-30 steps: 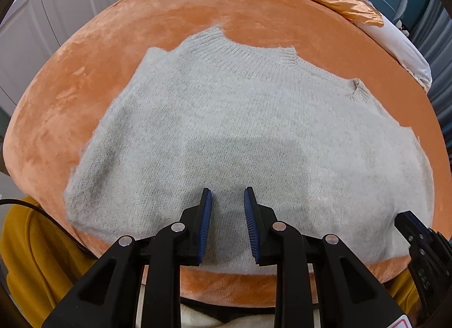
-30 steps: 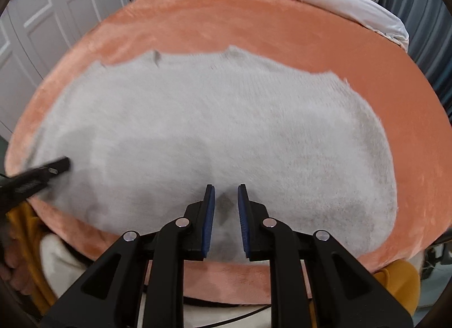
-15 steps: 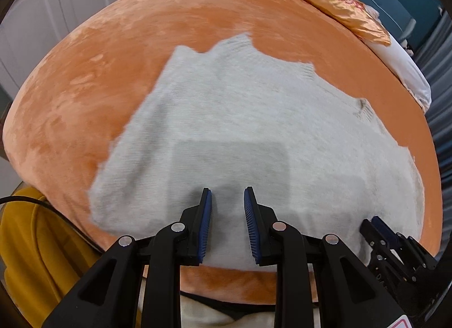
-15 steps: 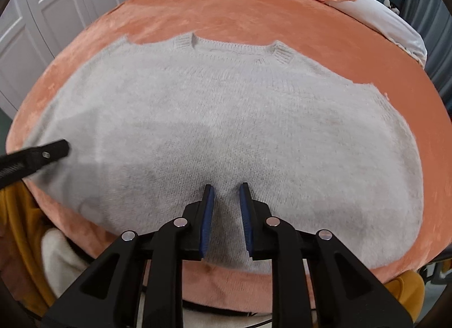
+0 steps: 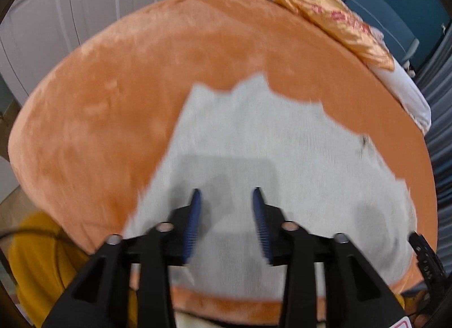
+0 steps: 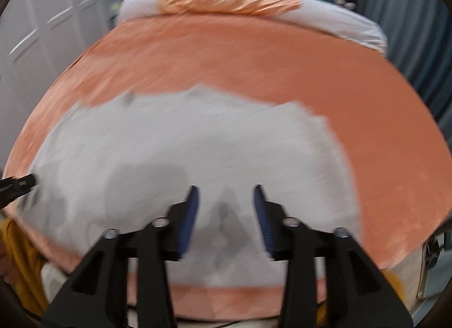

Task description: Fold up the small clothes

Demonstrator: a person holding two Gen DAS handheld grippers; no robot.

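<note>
A pale grey knitted sweater (image 5: pixel 268 141) lies spread flat on an orange plush bed cover (image 5: pixel 113 107), its ribbed neckline towards the far side. In the right wrist view the same sweater (image 6: pixel 197 141) fills the near part of the cover (image 6: pixel 310 68), blurred by motion. My left gripper (image 5: pixel 226 195) hovers above the sweater's near hem, its jaws opening, with nothing between them. My right gripper (image 6: pixel 224 191) hangs likewise over the near hem, jaws opening and empty. Each gripper's tip shows at the edge of the other's view.
A gold floral pillow (image 5: pixel 336 19) lies on white bedding (image 5: pixel 406 90) at the far end. White wardrobe doors (image 5: pixel 36 17) stand to the left, dark curtains to the right. A person's mustard-yellow clothing (image 5: pixel 36 257) shows below the bed's near edge.
Both grippers have spread their jaws wider and pulled back and up from the sweater. The sweater looks smaller and lies still on the cover.
</note>
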